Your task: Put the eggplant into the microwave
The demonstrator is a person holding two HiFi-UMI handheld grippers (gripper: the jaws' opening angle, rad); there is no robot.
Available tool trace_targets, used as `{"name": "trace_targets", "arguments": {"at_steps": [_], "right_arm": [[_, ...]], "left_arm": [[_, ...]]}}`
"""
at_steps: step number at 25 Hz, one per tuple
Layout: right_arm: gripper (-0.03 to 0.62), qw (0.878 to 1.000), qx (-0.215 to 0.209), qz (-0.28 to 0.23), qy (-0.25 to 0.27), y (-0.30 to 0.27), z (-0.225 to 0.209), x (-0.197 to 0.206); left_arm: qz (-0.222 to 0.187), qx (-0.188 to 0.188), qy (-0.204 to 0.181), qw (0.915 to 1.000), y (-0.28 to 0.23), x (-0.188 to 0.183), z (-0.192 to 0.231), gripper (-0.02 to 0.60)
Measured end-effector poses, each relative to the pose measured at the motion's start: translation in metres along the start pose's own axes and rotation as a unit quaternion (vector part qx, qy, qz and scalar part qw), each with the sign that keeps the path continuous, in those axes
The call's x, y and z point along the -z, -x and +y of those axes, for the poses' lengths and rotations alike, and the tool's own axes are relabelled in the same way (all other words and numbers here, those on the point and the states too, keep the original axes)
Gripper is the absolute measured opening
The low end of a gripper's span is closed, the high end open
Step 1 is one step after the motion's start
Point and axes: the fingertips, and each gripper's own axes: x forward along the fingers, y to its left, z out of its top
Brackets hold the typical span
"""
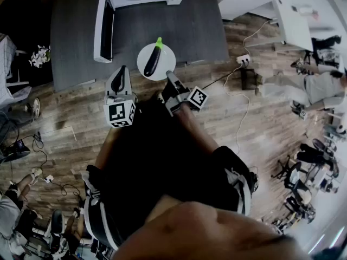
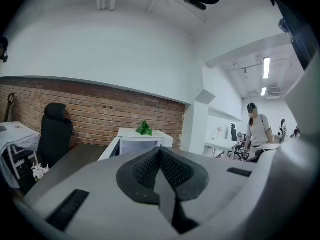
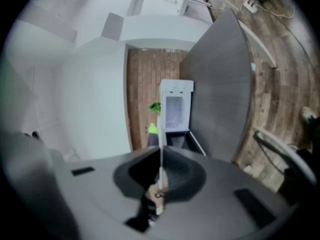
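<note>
My right gripper pinches the rim of the round white plate. My left gripper is pressed shut. Just past the right tips lies a long dark purple eggplant with a green top.

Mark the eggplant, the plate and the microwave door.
eggplant (image 1: 152,63): head view, its dark body.
plate (image 1: 167,58): head view, bare white part beside the eggplant.
microwave door (image 1: 103,28): head view, middle of the open door.

Your right gripper, rolled onto its side, pinches the near rim of the plate, jaws closed on it. Your left gripper hovers just left of the plate, jaws pressed together and empty. Both point forward, roughly level.
</note>
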Motion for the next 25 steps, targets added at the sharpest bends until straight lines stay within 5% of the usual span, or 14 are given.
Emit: {"name": "trace_targets", "arguments": {"at_steps": [25], "right_arm": [[0.038,1.000,0.003,0.019,-0.001,0.014,-0.007,-0.025]], "left_arm": [[-0.002,-0.012,-0.004,0.9999,-0.010,0.004,-0.031,0.037]]}}
